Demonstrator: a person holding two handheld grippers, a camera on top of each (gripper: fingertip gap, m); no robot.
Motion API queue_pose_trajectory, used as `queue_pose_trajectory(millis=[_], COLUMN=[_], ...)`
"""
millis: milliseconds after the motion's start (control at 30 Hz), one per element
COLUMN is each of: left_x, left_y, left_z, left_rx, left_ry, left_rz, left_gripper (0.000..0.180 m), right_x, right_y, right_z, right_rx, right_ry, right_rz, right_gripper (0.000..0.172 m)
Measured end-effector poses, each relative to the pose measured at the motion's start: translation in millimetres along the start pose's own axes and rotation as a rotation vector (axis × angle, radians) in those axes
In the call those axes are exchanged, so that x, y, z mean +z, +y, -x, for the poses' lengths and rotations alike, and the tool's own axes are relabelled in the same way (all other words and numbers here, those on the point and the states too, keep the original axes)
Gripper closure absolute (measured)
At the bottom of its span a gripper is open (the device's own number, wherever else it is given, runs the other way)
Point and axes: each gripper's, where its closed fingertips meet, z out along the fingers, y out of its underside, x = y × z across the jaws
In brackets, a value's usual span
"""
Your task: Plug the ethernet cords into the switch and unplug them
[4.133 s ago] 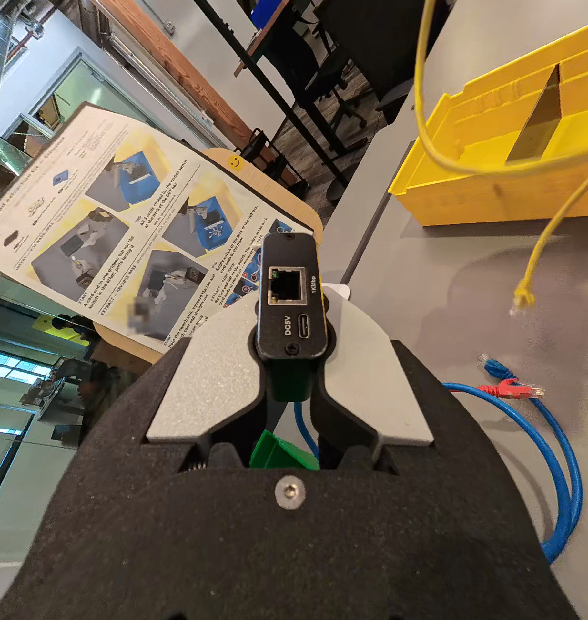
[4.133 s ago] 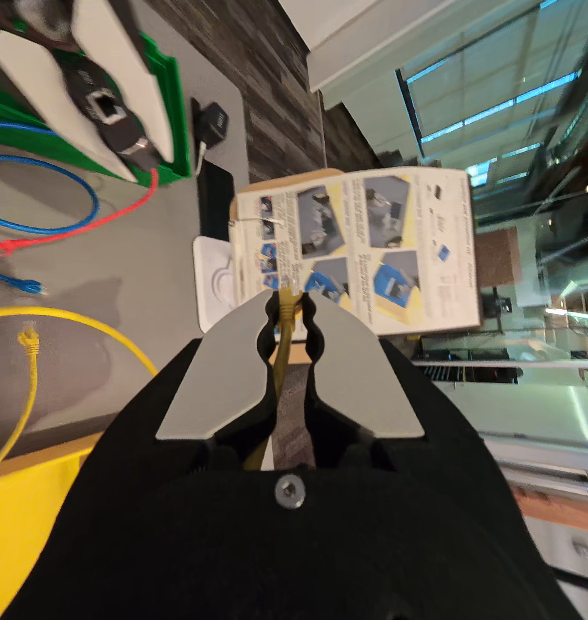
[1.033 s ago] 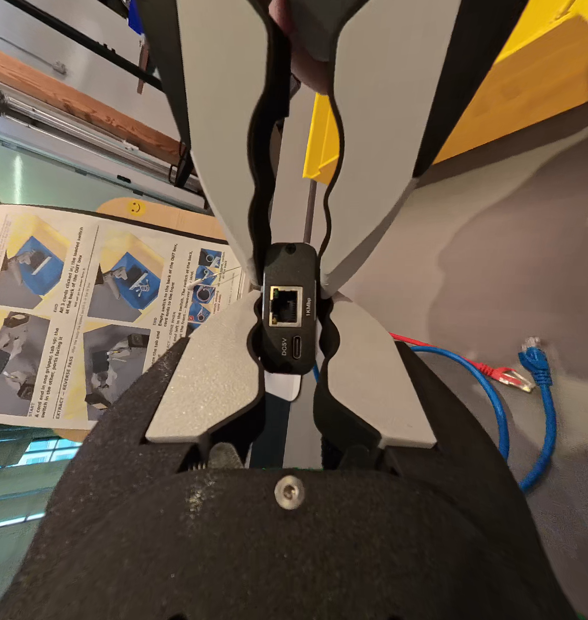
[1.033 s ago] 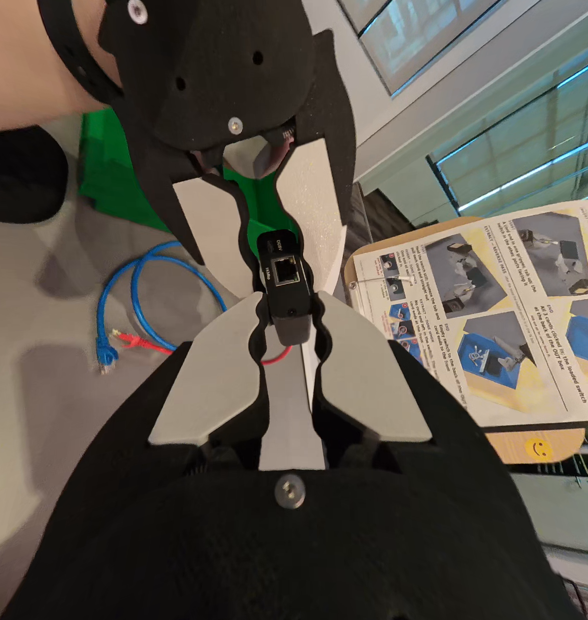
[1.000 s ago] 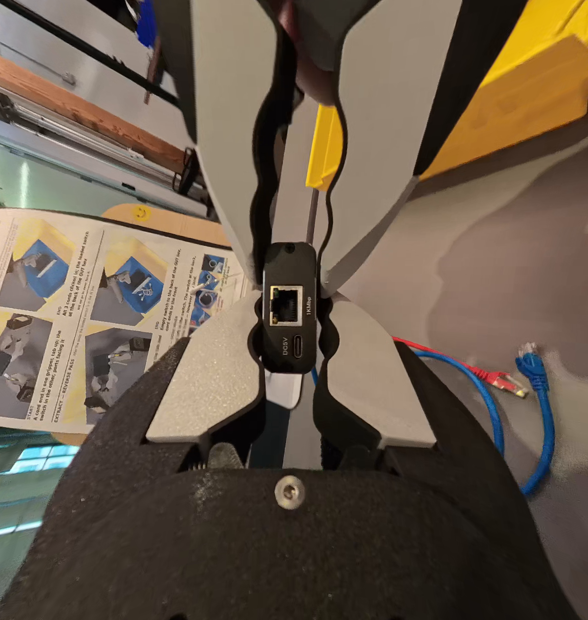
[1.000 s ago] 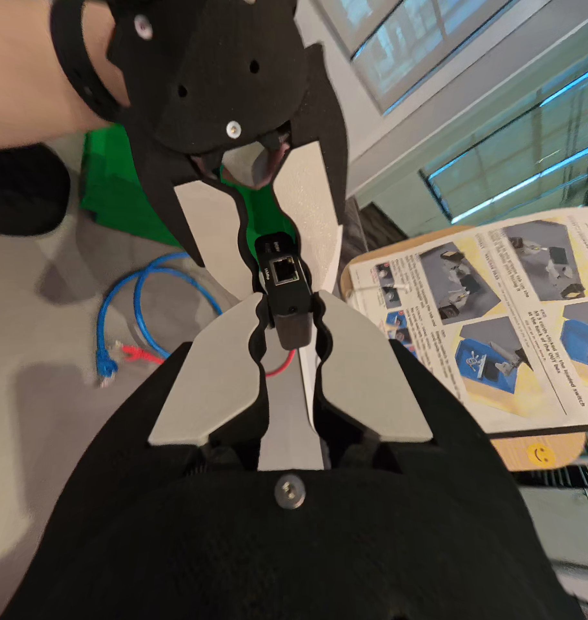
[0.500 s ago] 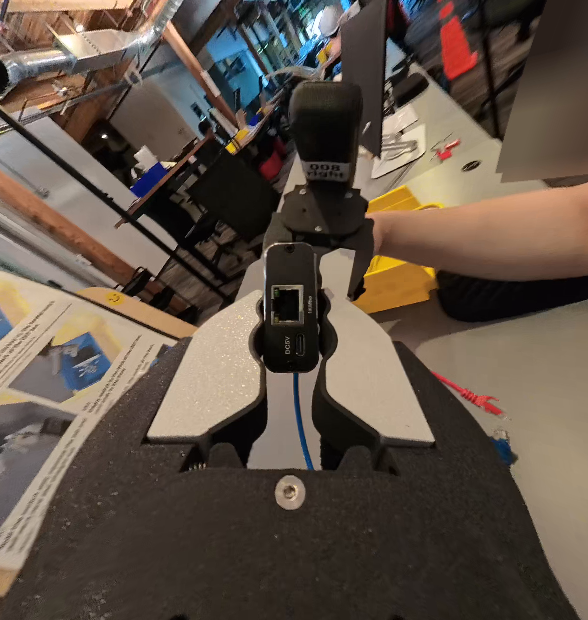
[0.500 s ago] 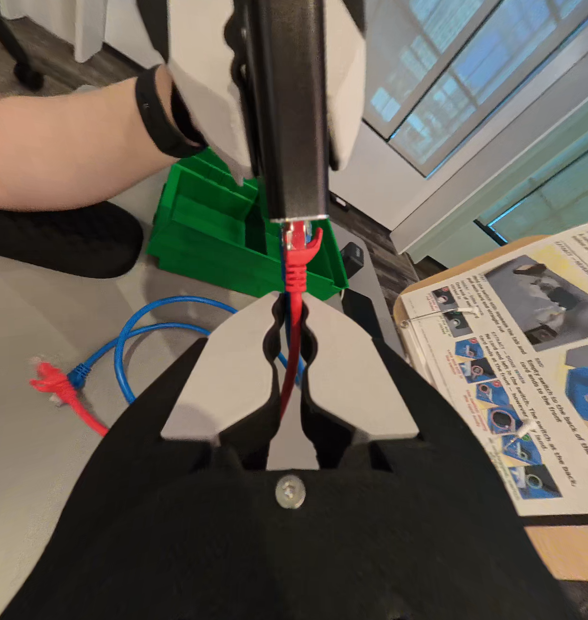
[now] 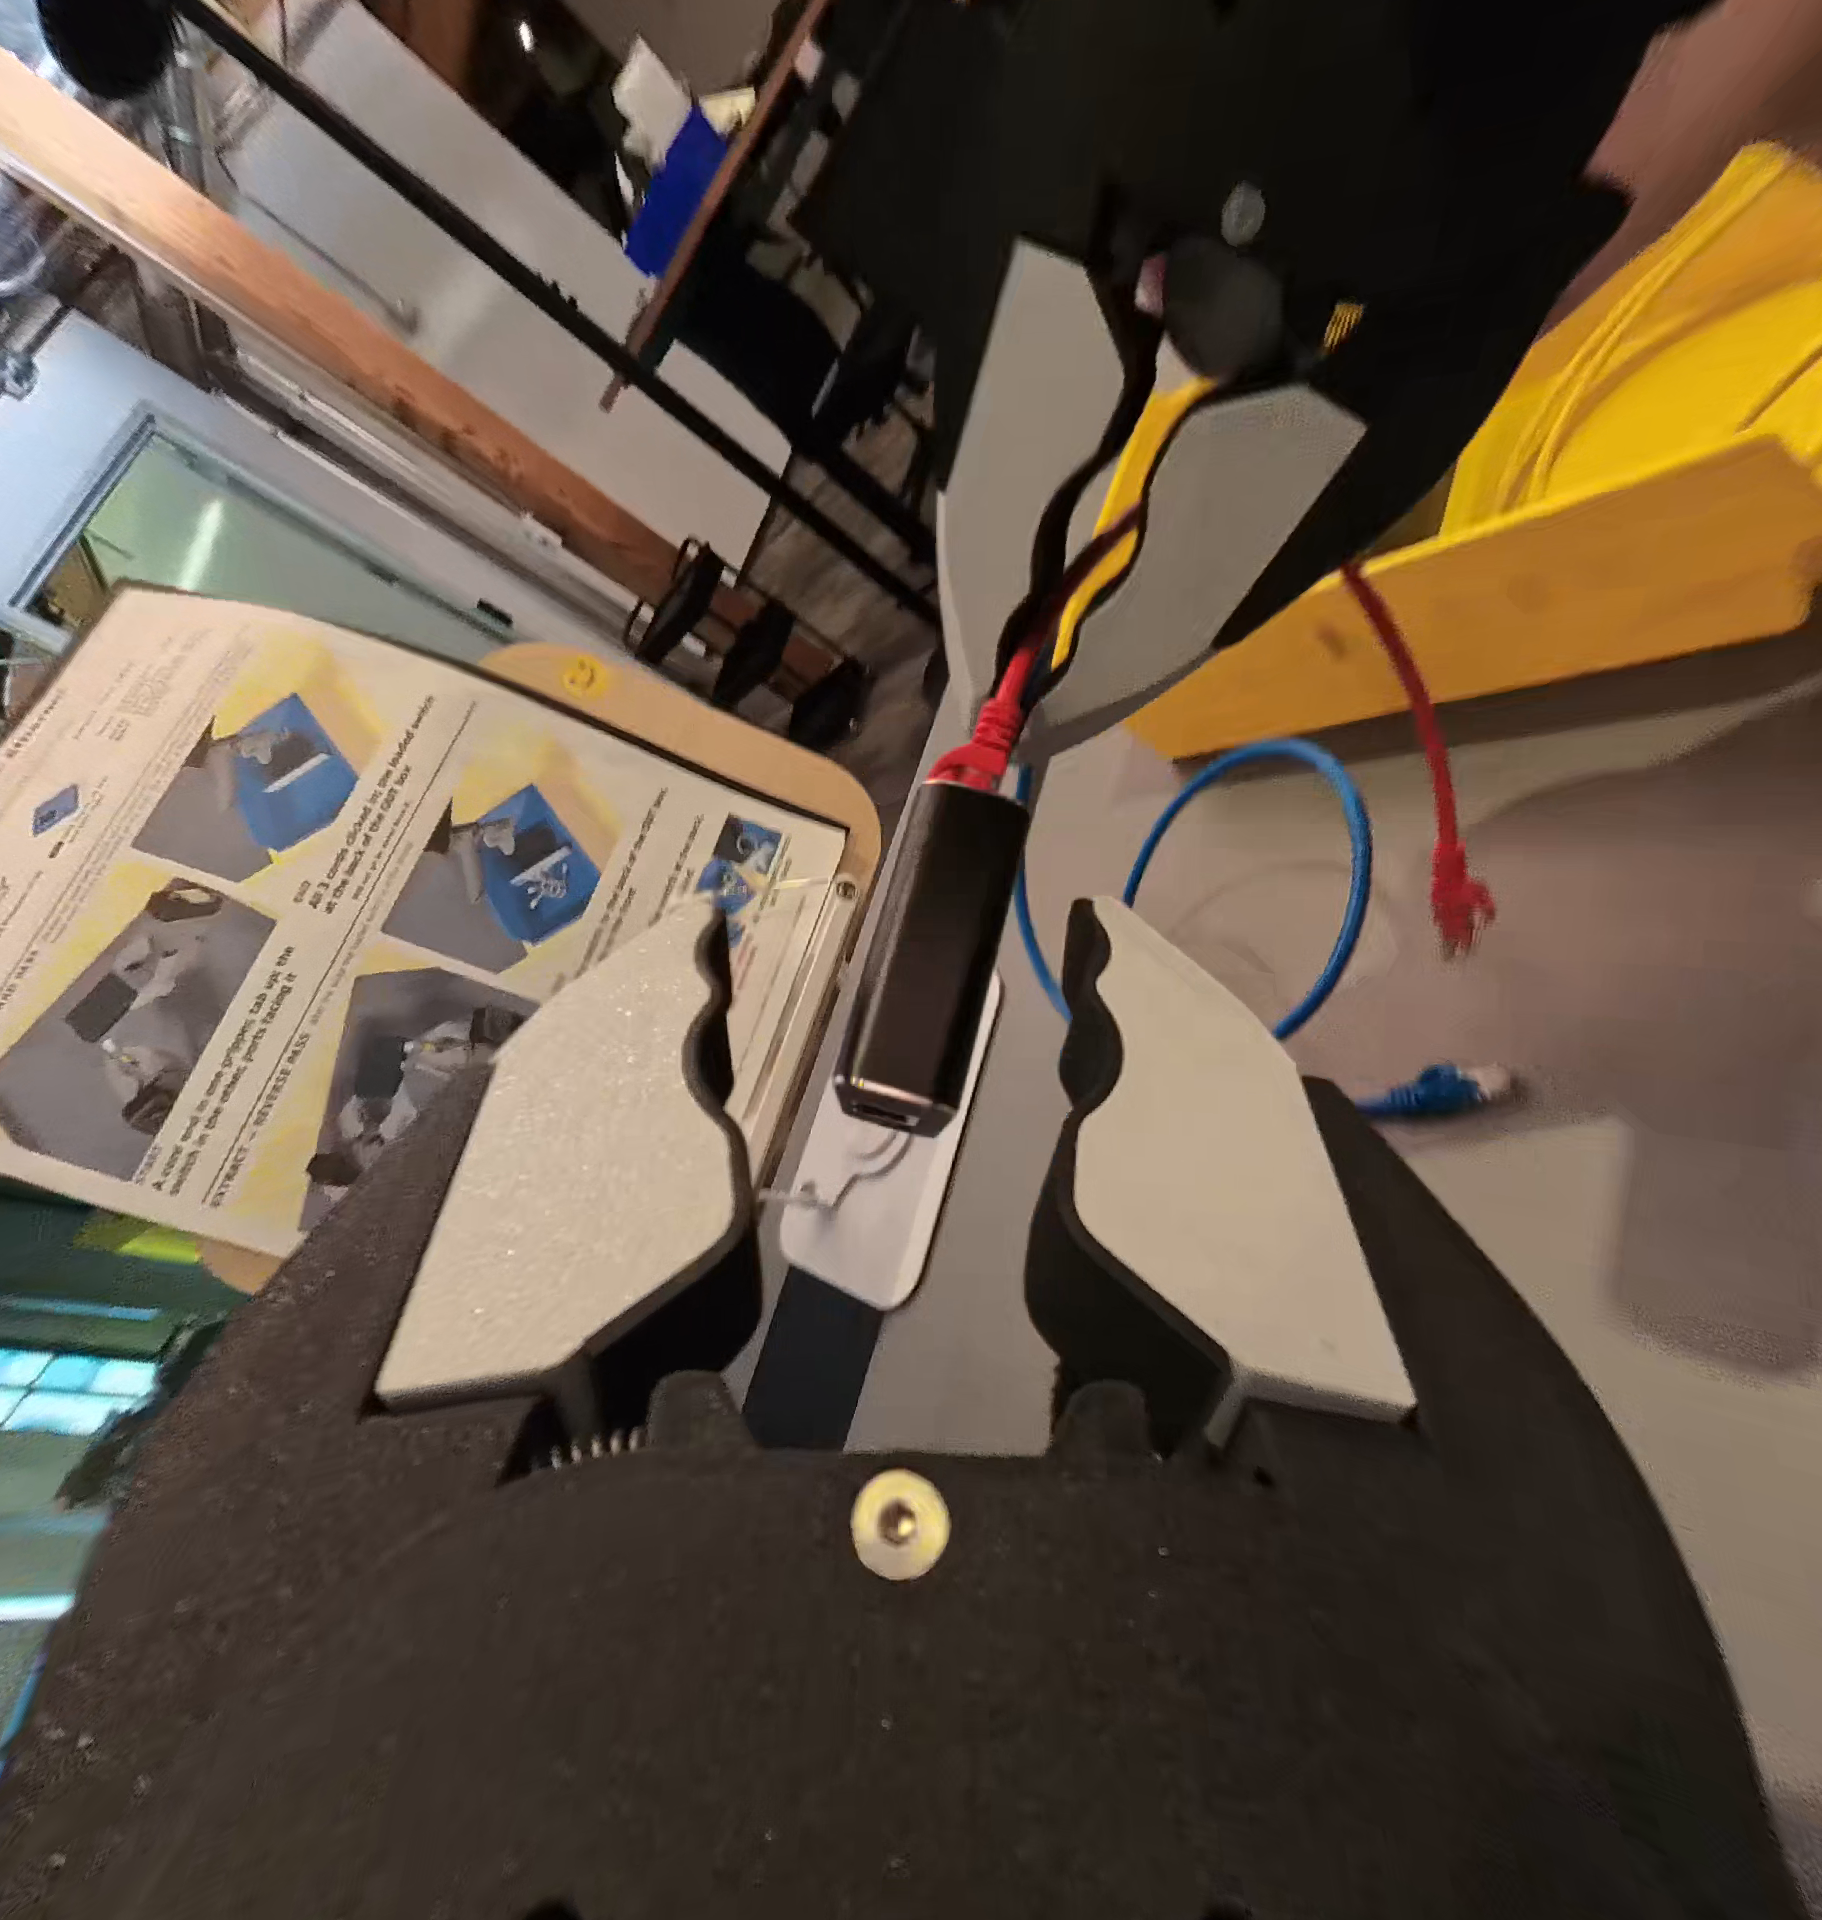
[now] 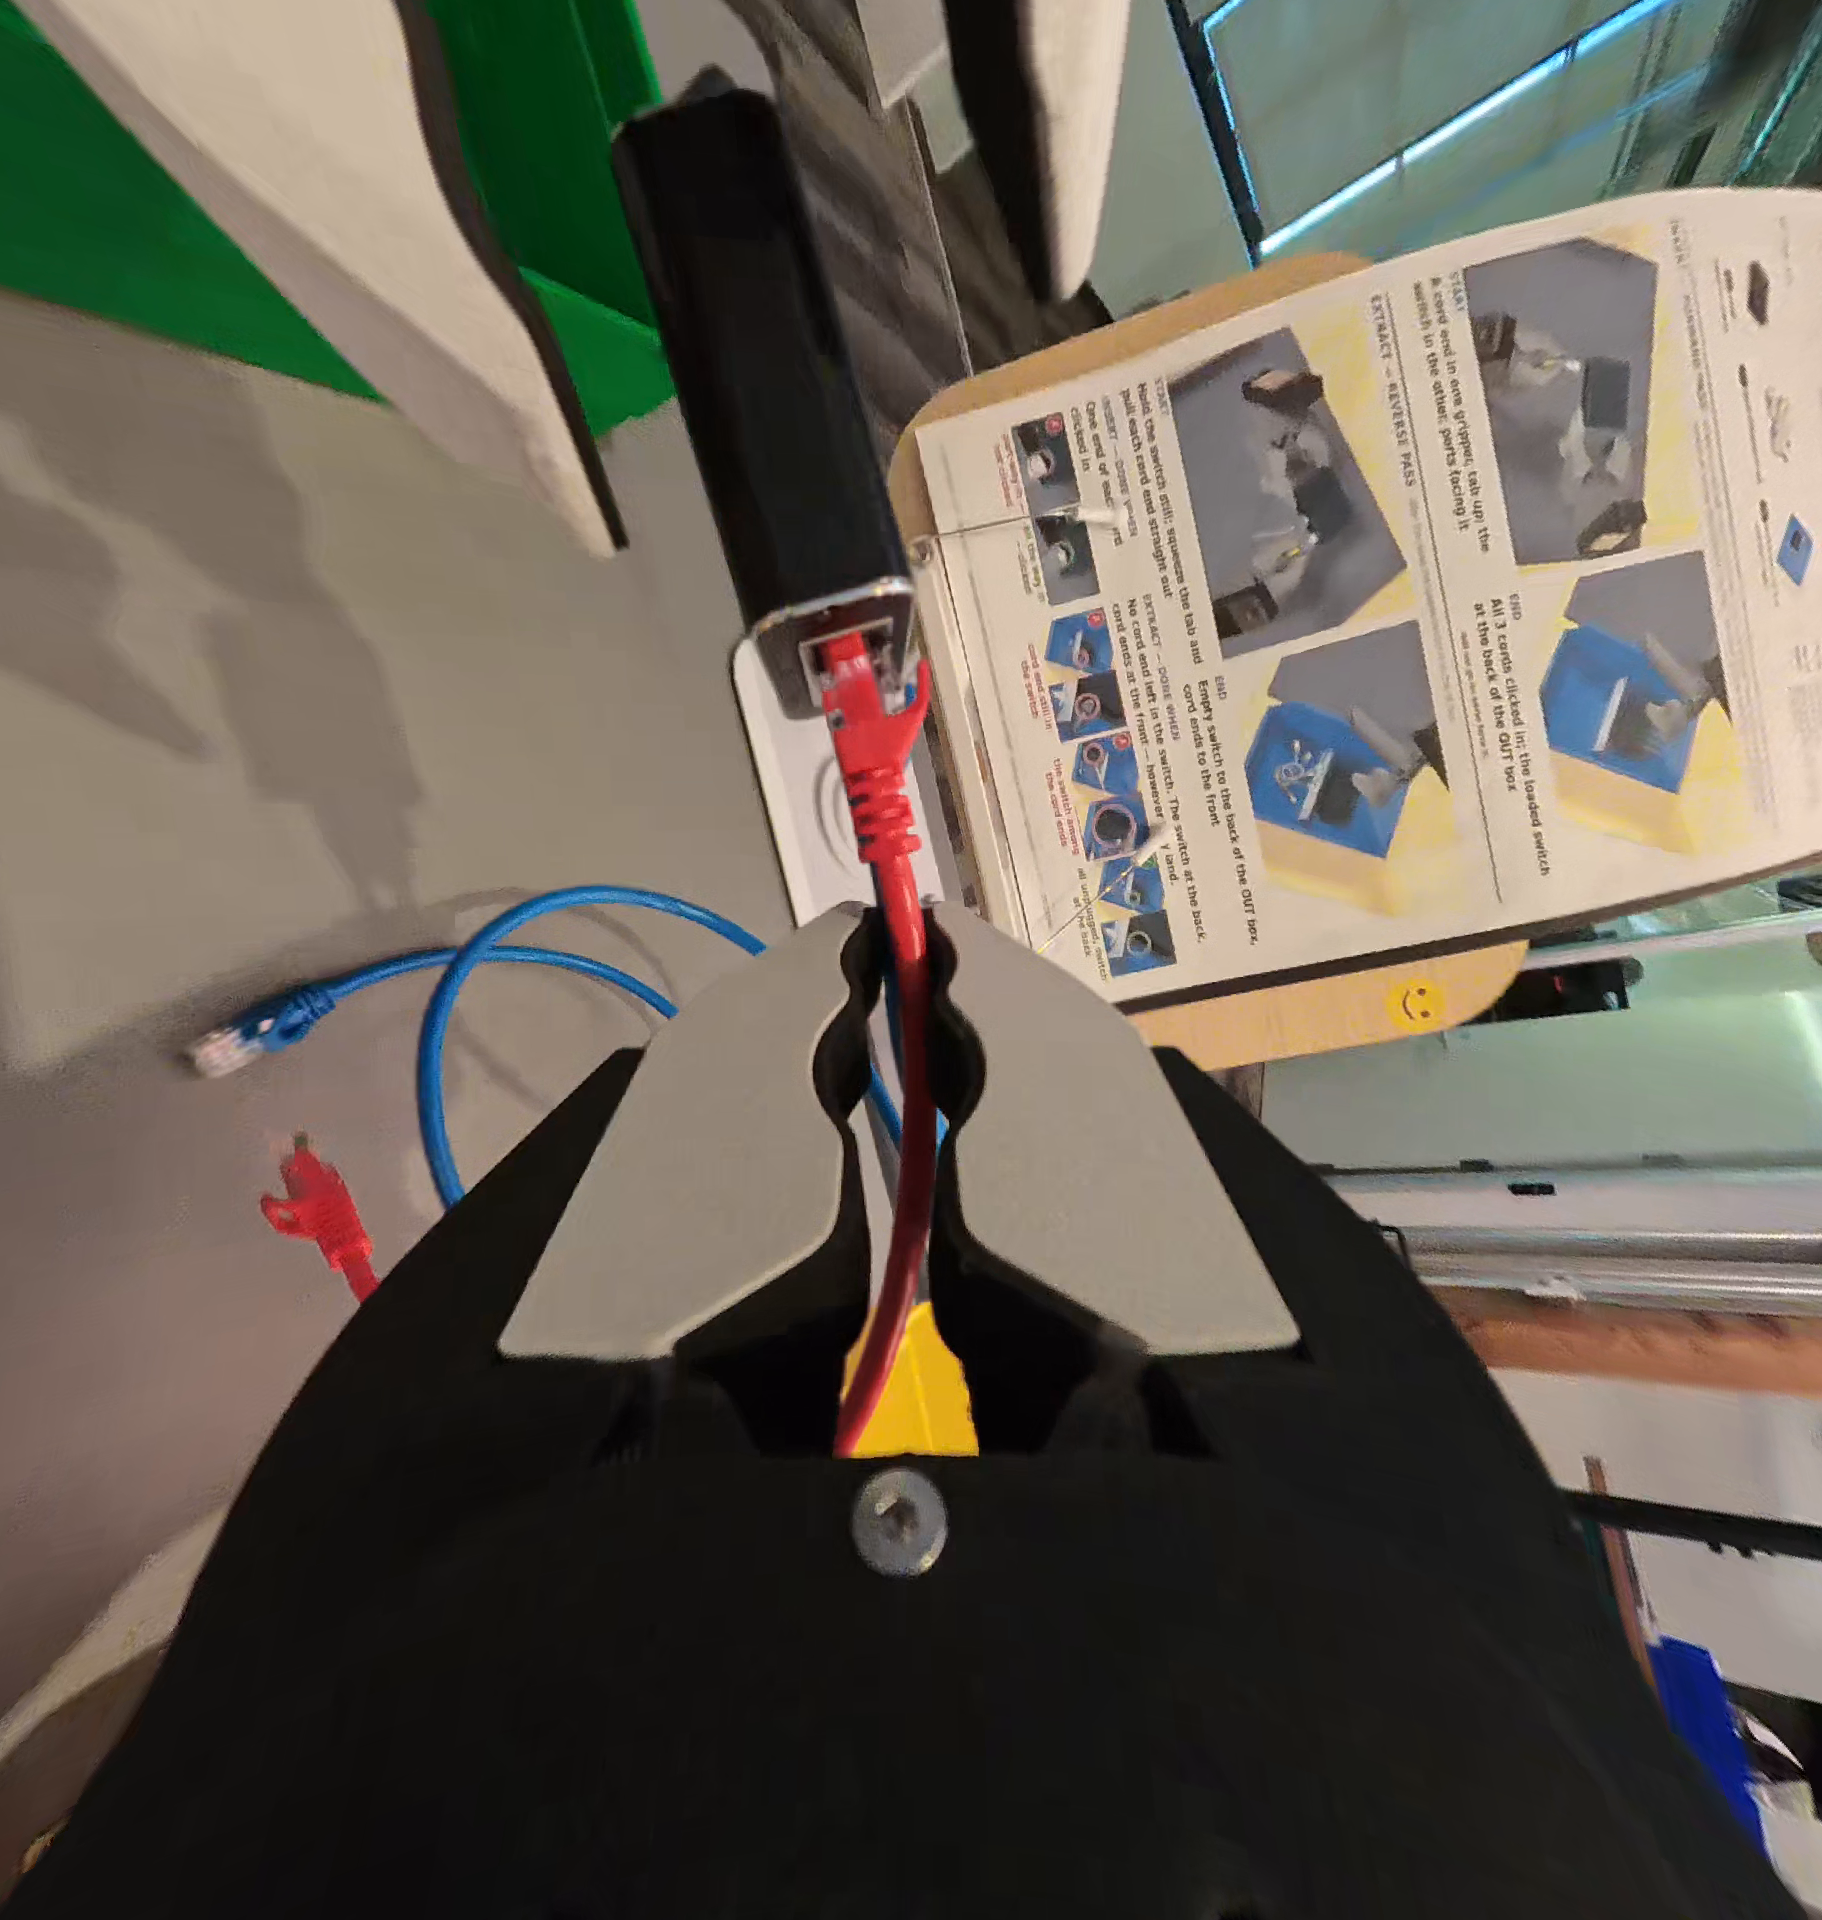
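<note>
From the left wrist view, the left gripper (image 9: pixel 896 935) stands with its fingers wide apart. The black ethernet switch (image 9: pixel 933 951) hangs between them, tilted, with clear space on both sides, so neither pad touches it. A red ethernet cord (image 9: pixel 1000 717) is plugged into the switch's far end, and the right gripper (image 9: pixel 1032 665) reaches in from above with its fingers closed round that cord just behind the plug. The cord's other red plug (image 9: pixel 1458 904) dangles free over the grey table (image 9: pixel 1613 1039). A blue ethernet cord (image 9: pixel 1333 883) lies looped on the table, its plug (image 9: pixel 1432 1091) resting flat. A yellow bin (image 9: pixel 1613 520) sits beyond, and an illustrated instruction sheet (image 9: pixel 315 883) on a wooden board lies at the left.

From the right wrist view, the right gripper (image 10: pixel 902 930) is clamped on the red ethercord—its pads press the red ethernet cord (image 10: pixel 912 997) a little below the boot. The plug (image 10: pixel 860 707) is seated in a port of the switch (image 10: pixel 772 416), which slants up and away. The left gripper's pale fingers (image 10: pixel 367 291) flank the switch, apart from it. A green bin (image 10: pixel 76 208) sits behind, the blue cord (image 10: pixel 533 935) loops over the table, and the loose red plug (image 10: pixel 315 1210) shows near it. The instruction sheet (image 10: pixel 1406 582) lies at the right.
</note>
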Motion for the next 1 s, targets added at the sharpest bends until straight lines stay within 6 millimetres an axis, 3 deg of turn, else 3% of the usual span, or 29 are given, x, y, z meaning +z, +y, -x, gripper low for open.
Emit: queue_pose_trajectory(millis=[200, 567, 1000], left_x=[17, 33, 38], left_y=[12, 32, 26], left_z=[-2, 2, 11], left_rx=[0.131, 0.216, 0.31], left_ry=[-0.069, -0.142, -0.26], left_rz=[0.078, 0.188, 0.101], left_gripper=[0.151, 0.152, 0.155], right_x=[0, -8, -21], right_y=[1, -6, -24], right_z=[-3, -4, -8], right_rx=[-0.019, -0.169, -0.356], right_ry=[0.034, 0.112, 0.228], right_rz=[0.038, 0.095, 0.019], right_gripper=[0.165, 0.165, 0.165])
